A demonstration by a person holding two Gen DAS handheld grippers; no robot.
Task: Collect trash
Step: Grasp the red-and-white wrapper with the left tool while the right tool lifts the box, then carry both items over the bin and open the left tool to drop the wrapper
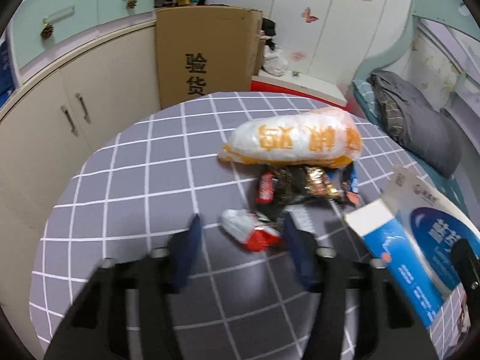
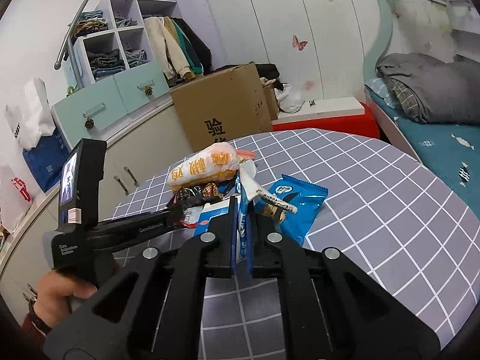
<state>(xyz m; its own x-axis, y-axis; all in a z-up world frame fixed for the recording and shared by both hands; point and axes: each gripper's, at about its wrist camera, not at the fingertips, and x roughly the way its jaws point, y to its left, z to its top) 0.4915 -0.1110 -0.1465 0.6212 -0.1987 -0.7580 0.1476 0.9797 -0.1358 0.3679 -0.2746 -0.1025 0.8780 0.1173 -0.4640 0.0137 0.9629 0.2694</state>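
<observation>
Motion-blurred red-and-white wrapper (image 1: 252, 231) — perhaps touching one finger (image 1: 295, 240).

both views are lit evenly by soft indoor light, fairly bright, with a cool bluish cast. shadows on the checked tablecloth (image 1: 126, 180) are faint and short. the fisheye bends straight lines hard toward the rim, and black corners close in at 10, 2 and 7 o'clock. the left wrist view is smeared by motion, worst on the gripper fingers (image 1: 192, 240) at 6 o'clock. the right wrist view is sharper throughout.
</observation>
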